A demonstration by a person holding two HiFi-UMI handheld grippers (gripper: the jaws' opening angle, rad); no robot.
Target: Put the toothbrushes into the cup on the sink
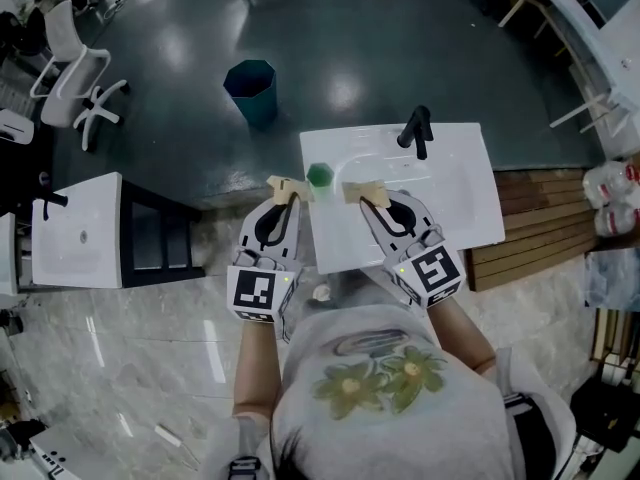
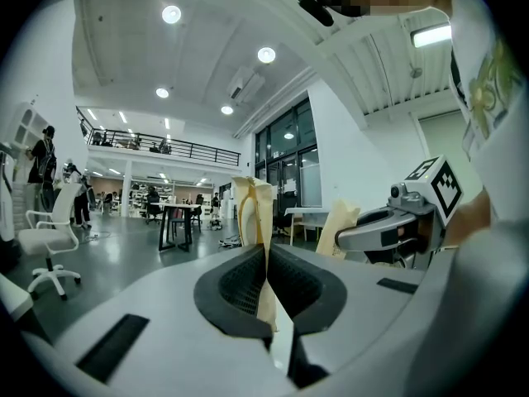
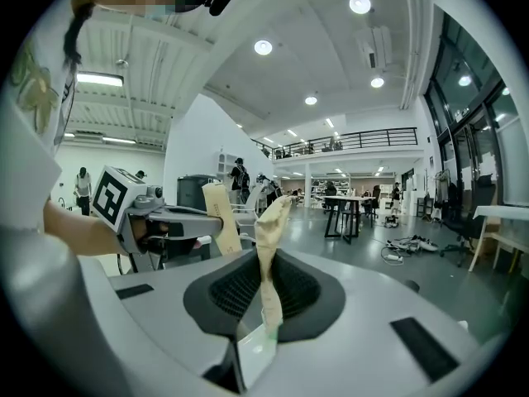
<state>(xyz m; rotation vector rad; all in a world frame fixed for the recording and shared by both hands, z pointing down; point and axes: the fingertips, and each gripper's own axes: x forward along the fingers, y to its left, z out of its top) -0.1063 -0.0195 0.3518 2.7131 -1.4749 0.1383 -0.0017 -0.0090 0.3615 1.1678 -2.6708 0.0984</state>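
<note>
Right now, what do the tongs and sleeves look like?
The left tongs and right tongs match: pale grey shells, black ribbed recesses, beige-wrapped fingertips, a black-and-white marker cube at each rear. The person wears a short-sleeved grey T-shirt with a flower print.

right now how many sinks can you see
2. One sink is right before the person, with a green cup on it; a second sink stands to the left. Others may be hidden.
</note>
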